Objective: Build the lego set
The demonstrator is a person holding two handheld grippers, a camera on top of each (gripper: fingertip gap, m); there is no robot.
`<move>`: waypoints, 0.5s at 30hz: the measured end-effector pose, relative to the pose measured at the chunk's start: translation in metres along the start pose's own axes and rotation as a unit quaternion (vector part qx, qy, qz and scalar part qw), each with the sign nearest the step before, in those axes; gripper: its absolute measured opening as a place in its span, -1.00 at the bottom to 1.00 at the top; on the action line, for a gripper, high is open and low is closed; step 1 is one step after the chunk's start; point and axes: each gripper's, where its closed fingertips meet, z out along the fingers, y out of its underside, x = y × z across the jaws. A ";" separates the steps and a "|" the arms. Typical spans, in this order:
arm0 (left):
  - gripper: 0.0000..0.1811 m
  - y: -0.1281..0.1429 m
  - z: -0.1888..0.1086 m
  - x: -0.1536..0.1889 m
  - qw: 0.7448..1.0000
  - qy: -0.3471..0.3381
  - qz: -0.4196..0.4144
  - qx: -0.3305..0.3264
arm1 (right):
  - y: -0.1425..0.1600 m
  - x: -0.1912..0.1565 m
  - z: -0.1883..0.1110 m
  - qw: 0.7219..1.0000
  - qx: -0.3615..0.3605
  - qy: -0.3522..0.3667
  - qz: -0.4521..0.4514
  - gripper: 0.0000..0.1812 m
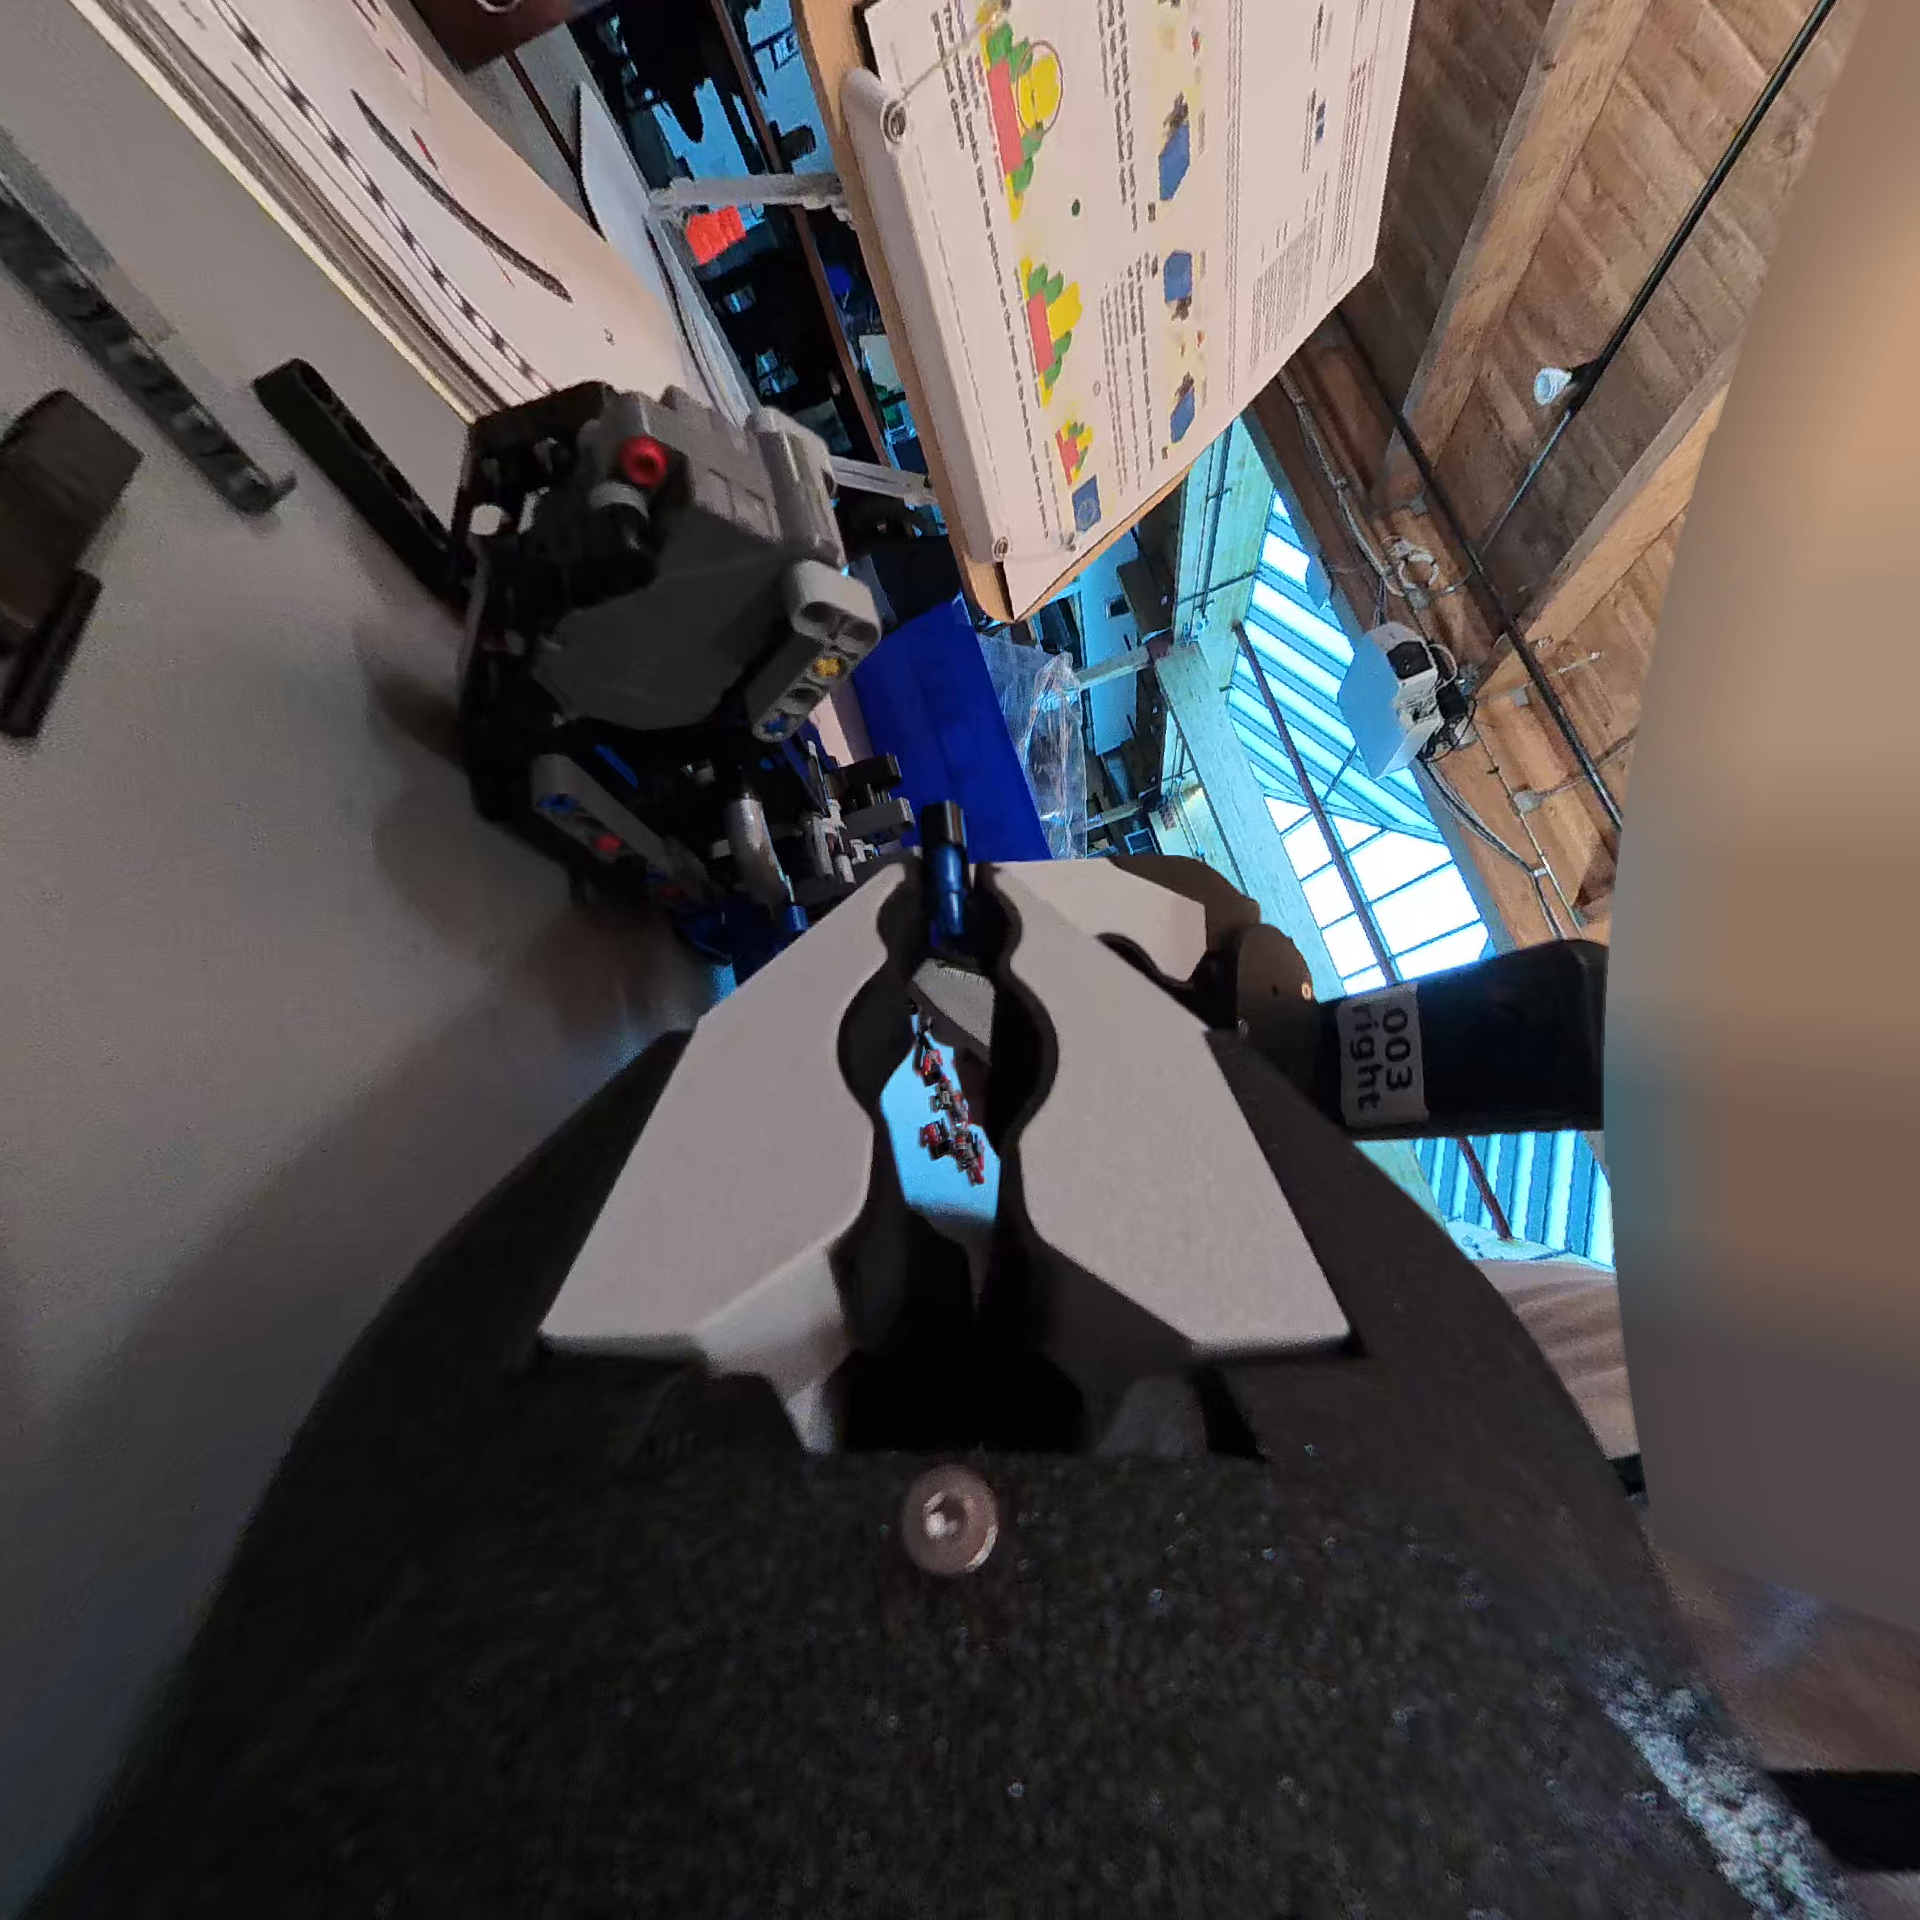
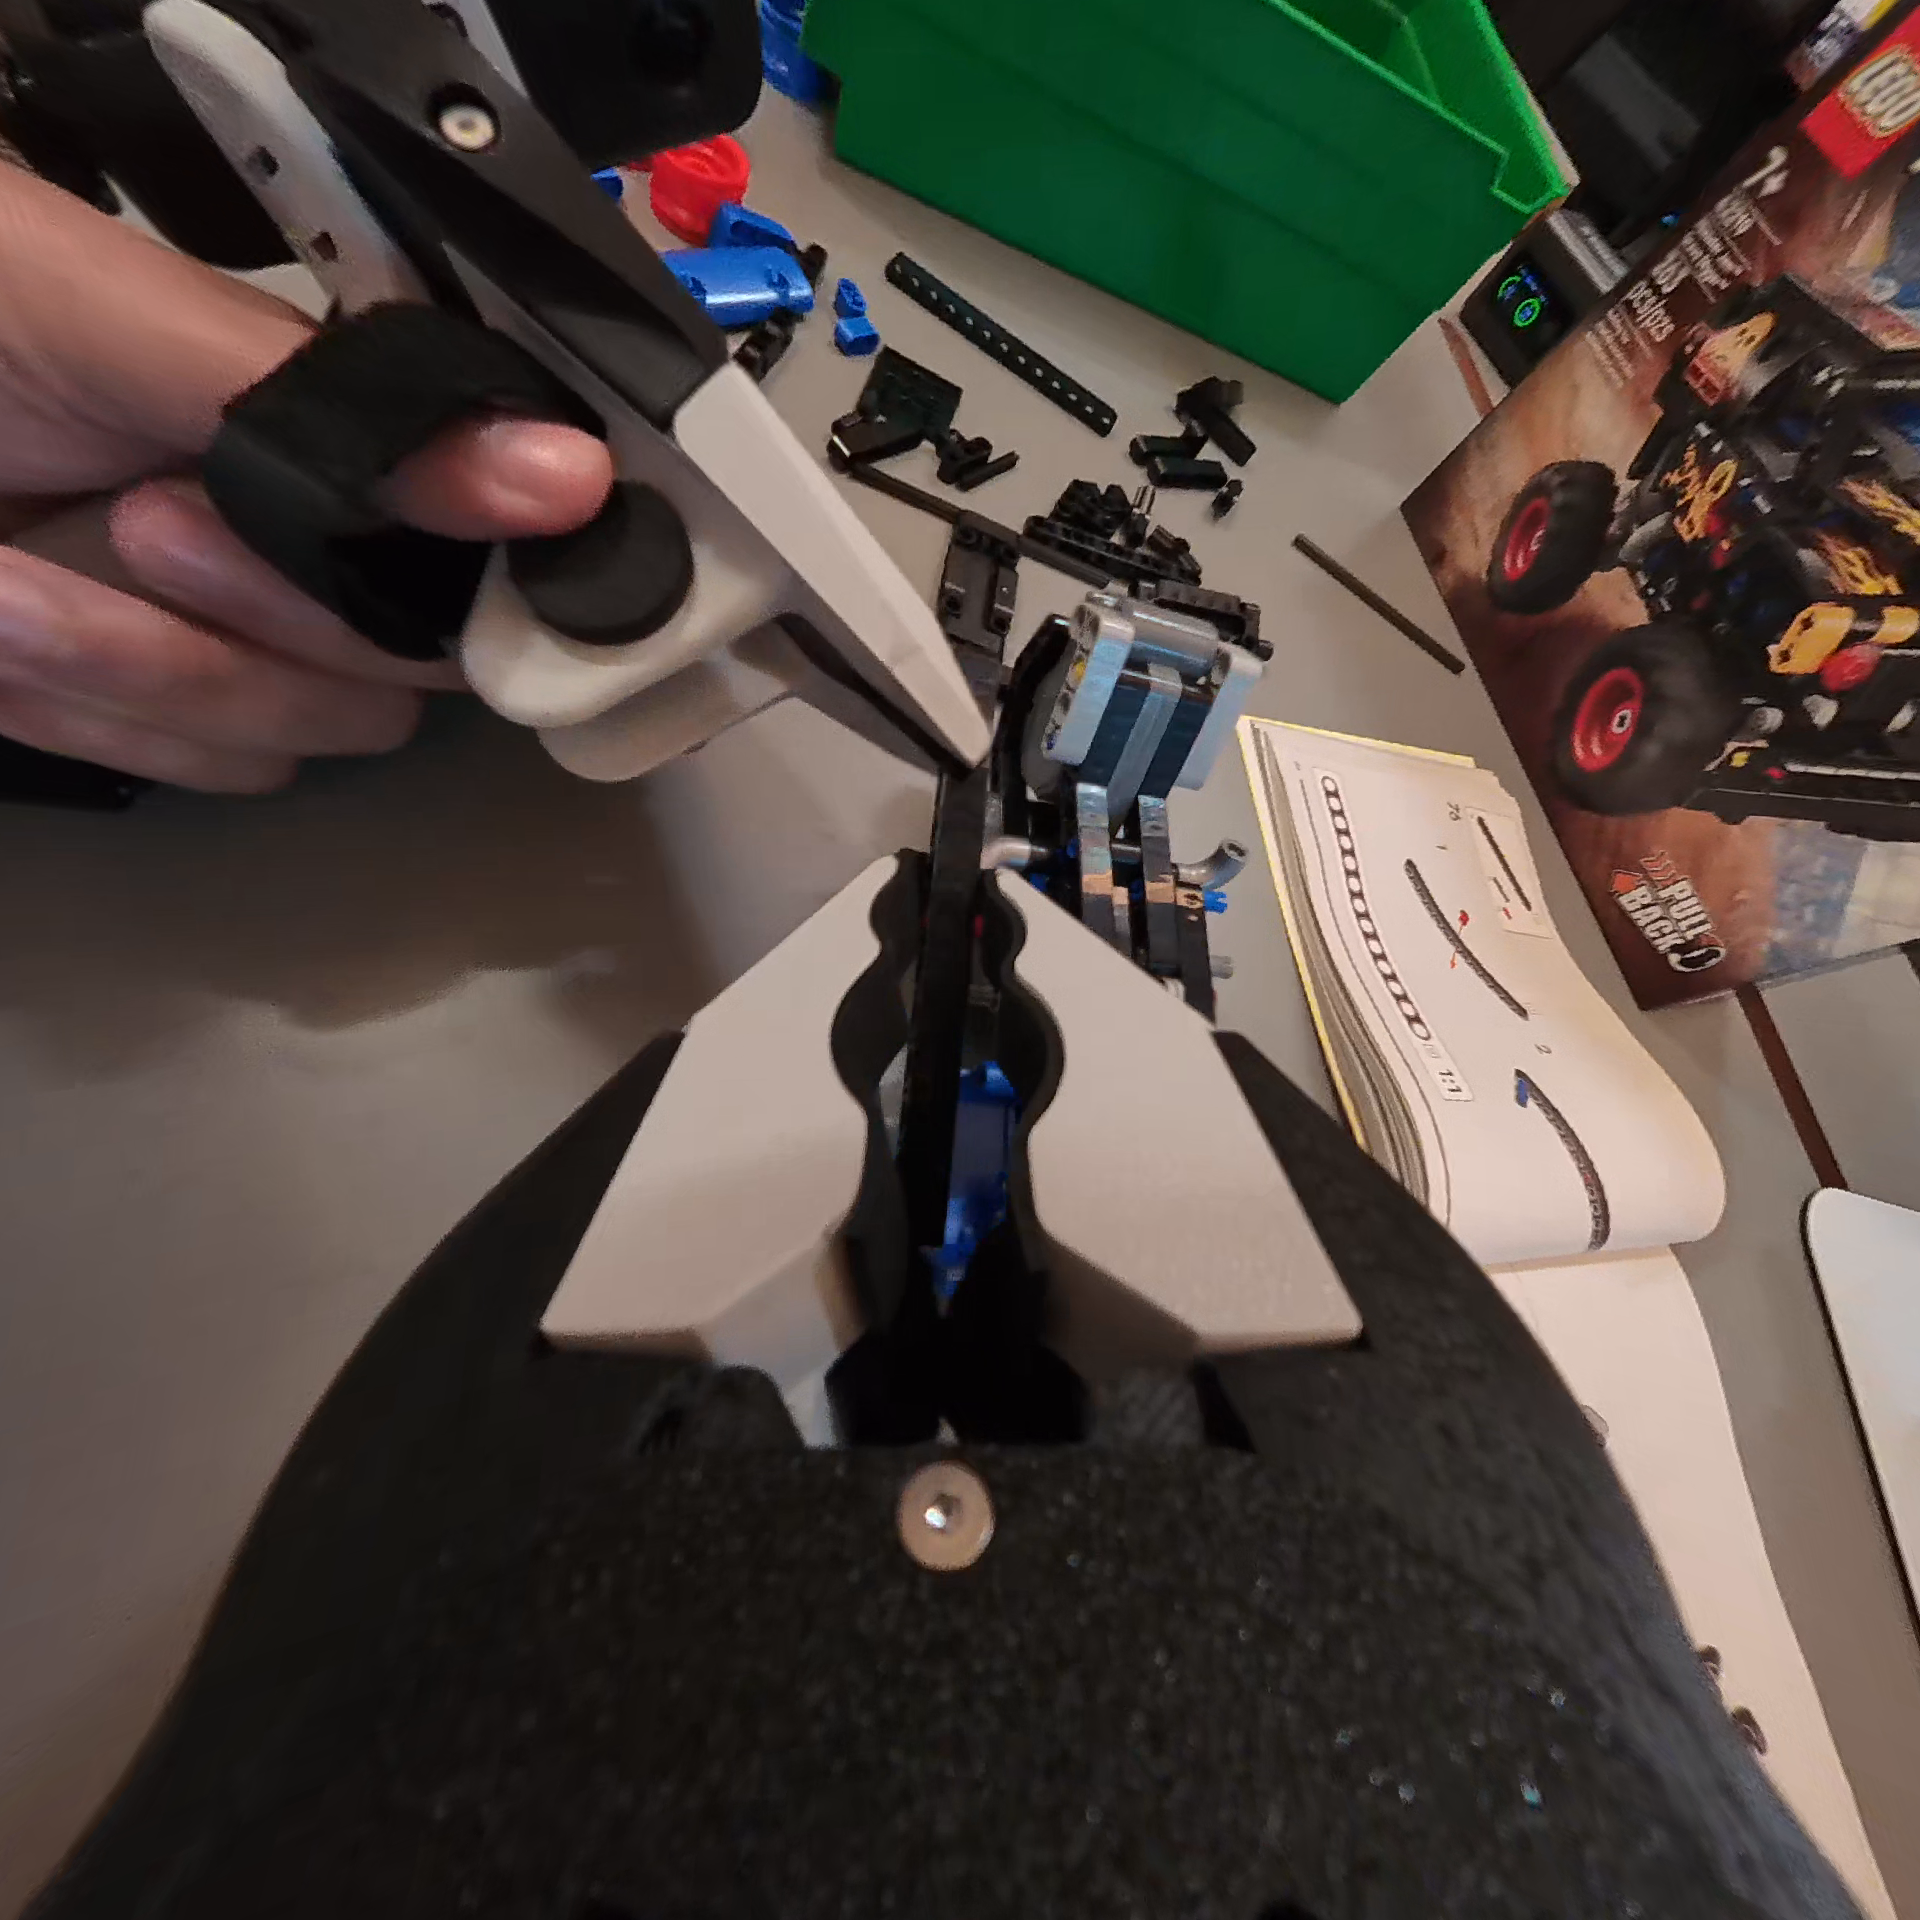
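Blue pin sits pinched at left hand-held gripper tips.

Left wrist cam sits behind its own fingers, rolled hard sideways: table runs up the left edge, ceiling and windows at right. Looks fwd, v. close to the half-built model.

Right wrist cam is upright, angled down over the table, close on the same model, loose parts and green bin beyond.

Shared: the model, the open instruction booklet, and each cam catches the other gripper.
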 end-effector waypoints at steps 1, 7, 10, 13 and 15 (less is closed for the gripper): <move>-0.94 0.000 0.000 0.001 1.000 0.001 0.002 0.003 | -0.001 0.001 0.000 1.000 0.000 0.008 -0.005 -0.89; -0.89 -0.007 -0.003 0.019 0.997 0.076 0.006 0.000 | -0.018 -0.005 -0.009 0.999 0.035 0.000 0.009 -0.78; -0.95 -0.009 -0.006 0.036 0.991 0.124 0.047 0.006 | -0.032 -0.002 -0.019 0.996 0.070 -0.016 0.055 -0.84; -0.94 -0.009 -0.004 0.041 0.989 0.136 0.054 0.013 | -0.037 0.011 -0.025 0.995 0.087 0.020 0.051 -0.90; -0.94 -0.010 -0.002 0.040 0.990 0.134 0.044 0.026 | -0.035 0.013 -0.024 0.995 0.081 0.055 0.016 -0.90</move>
